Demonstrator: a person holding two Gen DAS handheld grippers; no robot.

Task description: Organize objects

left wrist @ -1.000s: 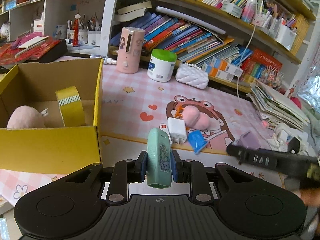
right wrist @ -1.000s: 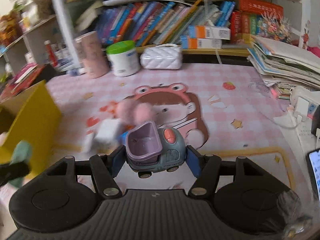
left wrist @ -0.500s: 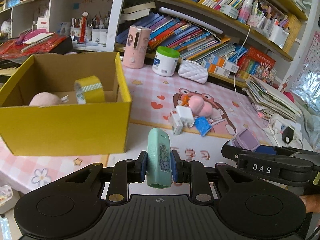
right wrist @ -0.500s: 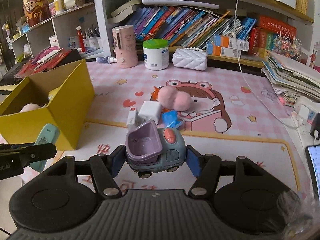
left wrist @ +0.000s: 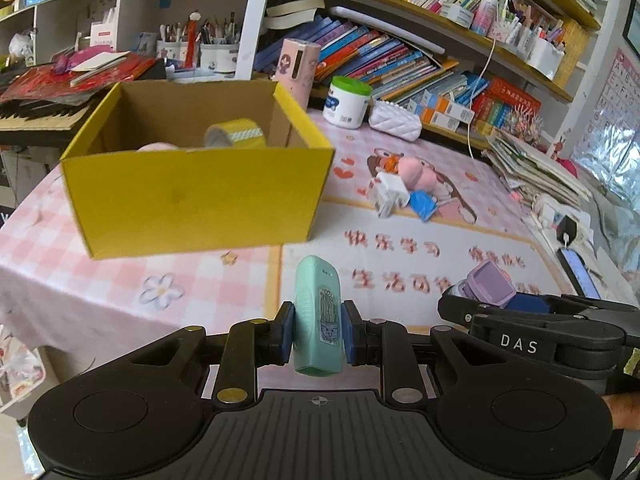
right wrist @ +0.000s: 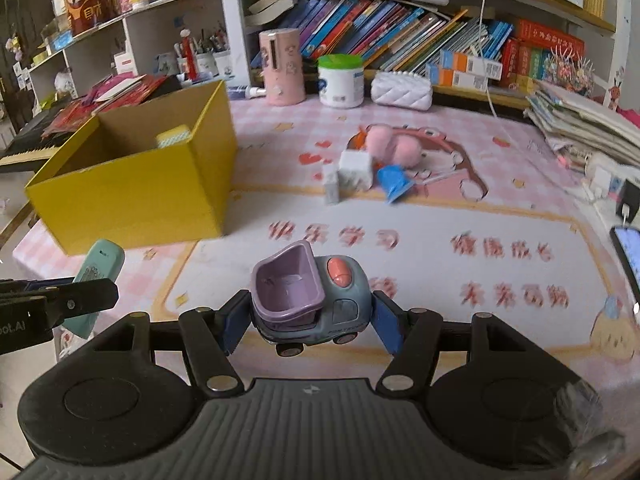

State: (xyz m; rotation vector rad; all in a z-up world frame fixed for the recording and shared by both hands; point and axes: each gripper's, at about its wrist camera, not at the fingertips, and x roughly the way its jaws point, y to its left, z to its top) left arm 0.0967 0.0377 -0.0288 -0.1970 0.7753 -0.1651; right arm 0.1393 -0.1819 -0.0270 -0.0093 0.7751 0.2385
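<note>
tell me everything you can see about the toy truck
The toy truck is small and looks like plastic: a grey-blue cab and body, a lilac open tipper bucket, an orange-pink oval on top and black wheels underneath. It is held off the table, upright and side-on, clamped between the blue pads of the right tool, which press on its front and back ends. Nothing else touches it. The bucket looks empty.
</note>
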